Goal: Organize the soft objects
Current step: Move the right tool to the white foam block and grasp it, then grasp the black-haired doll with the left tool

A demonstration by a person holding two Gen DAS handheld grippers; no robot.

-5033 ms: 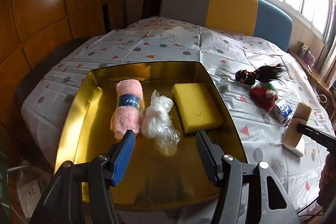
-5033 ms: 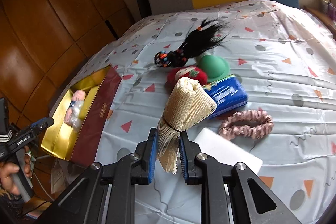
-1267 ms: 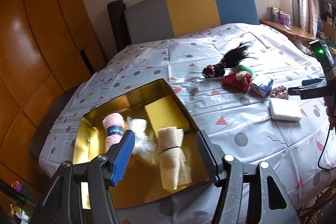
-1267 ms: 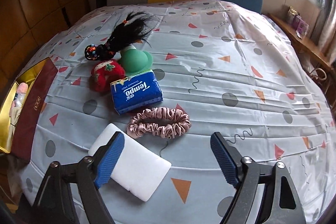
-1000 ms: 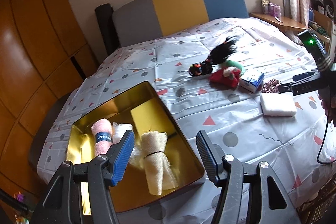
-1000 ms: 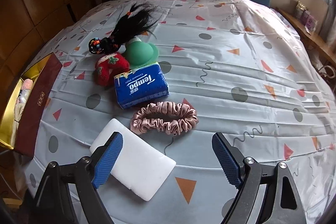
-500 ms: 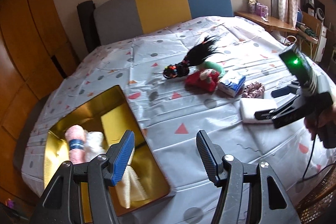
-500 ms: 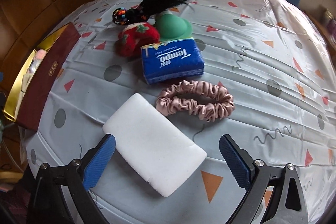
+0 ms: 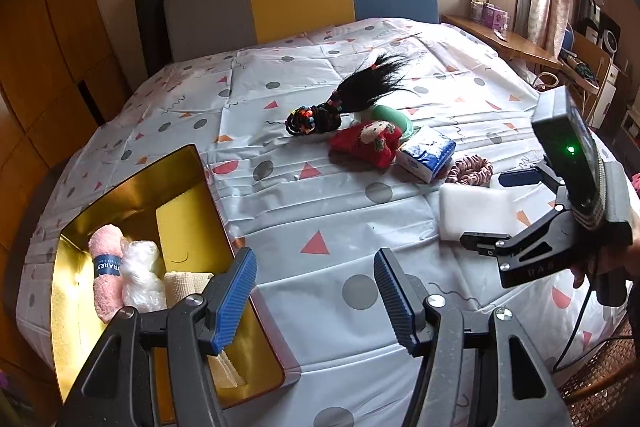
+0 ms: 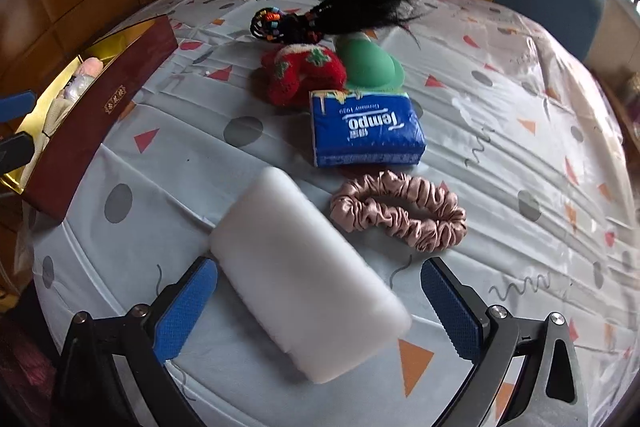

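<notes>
Since the gold box (image 9: 132, 195) at the bed's (image 10: 520, 155) left edge already holds soft rolls, the white foam block (image 10: 304, 287) near the front edge looks next. Empty, the left gripper (image 9: 314, 293) hangs open beside the box. The right gripper (image 10: 318, 301), its jaws just widened, straddles the block without touching. It should be light and squashy; pinch its long sides gently.

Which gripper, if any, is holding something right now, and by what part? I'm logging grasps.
Neither. The right gripper, whose jaws have just been opening, straddles the white sponge without pressing on it; the left gripper is open over the tablecloth.
</notes>
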